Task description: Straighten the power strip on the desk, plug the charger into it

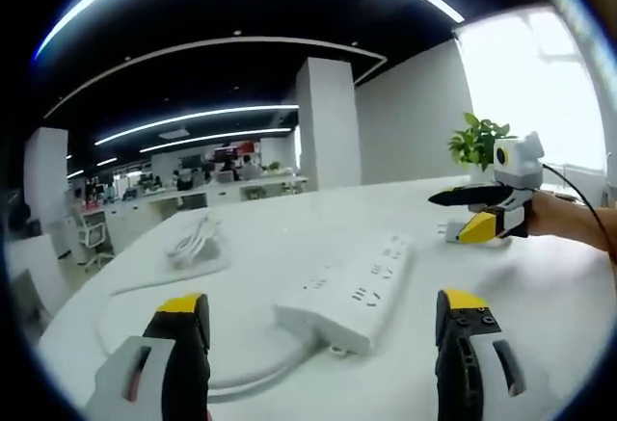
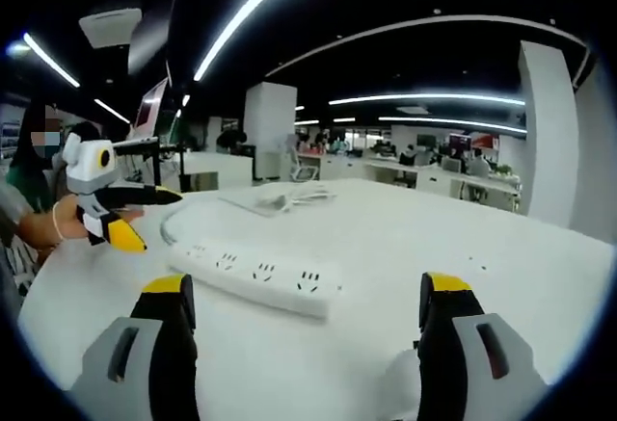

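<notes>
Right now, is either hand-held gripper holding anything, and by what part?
Nothing is held. The left hand-held gripper and right hand-held gripper are both open above the desk, near the power strip.

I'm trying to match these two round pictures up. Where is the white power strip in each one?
Left gripper view: the power strip lies at lower centre, running diagonally between the tongs.
Right gripper view: it lies left of centre, just beyond the tongs.
Shared landmark: the bundled white cable on the desk behind the strip.
</notes>
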A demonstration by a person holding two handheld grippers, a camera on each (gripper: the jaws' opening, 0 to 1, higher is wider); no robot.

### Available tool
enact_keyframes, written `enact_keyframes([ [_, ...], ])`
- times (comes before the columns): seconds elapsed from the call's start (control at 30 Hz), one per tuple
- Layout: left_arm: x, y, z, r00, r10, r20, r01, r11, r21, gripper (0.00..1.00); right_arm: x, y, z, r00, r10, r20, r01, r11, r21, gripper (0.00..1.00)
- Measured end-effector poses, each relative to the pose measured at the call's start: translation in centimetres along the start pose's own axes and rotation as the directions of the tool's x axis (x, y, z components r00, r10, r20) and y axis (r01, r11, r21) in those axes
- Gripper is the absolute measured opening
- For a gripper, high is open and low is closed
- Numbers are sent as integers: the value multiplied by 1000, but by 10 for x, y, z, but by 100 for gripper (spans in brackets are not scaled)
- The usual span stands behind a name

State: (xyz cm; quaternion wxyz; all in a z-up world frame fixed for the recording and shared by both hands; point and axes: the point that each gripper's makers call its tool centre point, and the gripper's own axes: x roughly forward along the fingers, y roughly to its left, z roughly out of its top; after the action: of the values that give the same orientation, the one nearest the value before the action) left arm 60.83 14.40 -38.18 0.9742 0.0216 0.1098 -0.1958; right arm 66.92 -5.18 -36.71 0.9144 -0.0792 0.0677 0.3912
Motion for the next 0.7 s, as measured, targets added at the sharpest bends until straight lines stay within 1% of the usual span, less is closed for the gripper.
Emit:
enact_keyframes([
  [0.13, 3, 0, -4, 1000, 1, -24, -2, 1000, -20, 99, 5, 0, -1, 1000, 2, -19, -2, 1000, -13, 96],
  [0.33, 8, -2, -6, 999, 9, -42, -10, 999, -31, 99, 11, 2, -3, 999, 21, -43, -22, 1000, -19, 96],
  [0.47, 12, -5, -10, 998, 4, -69, -7, 999, -42, 99, 16, 3, -7, 997, 31, -71, -32, 999, -22, 96],
  [0.53, 13, -6, -13, 997, 12, -82, -16, 999, -42, 99, 17, 4, -10, 996, 36, -85, -38, 999, -20, 96],
  [0.7, 17, -8, -15, 995, 15, -102, -22, 998, -59, 99, 23, 8, -14, 991, 55, -121, -60, 998, -36, 96],
])
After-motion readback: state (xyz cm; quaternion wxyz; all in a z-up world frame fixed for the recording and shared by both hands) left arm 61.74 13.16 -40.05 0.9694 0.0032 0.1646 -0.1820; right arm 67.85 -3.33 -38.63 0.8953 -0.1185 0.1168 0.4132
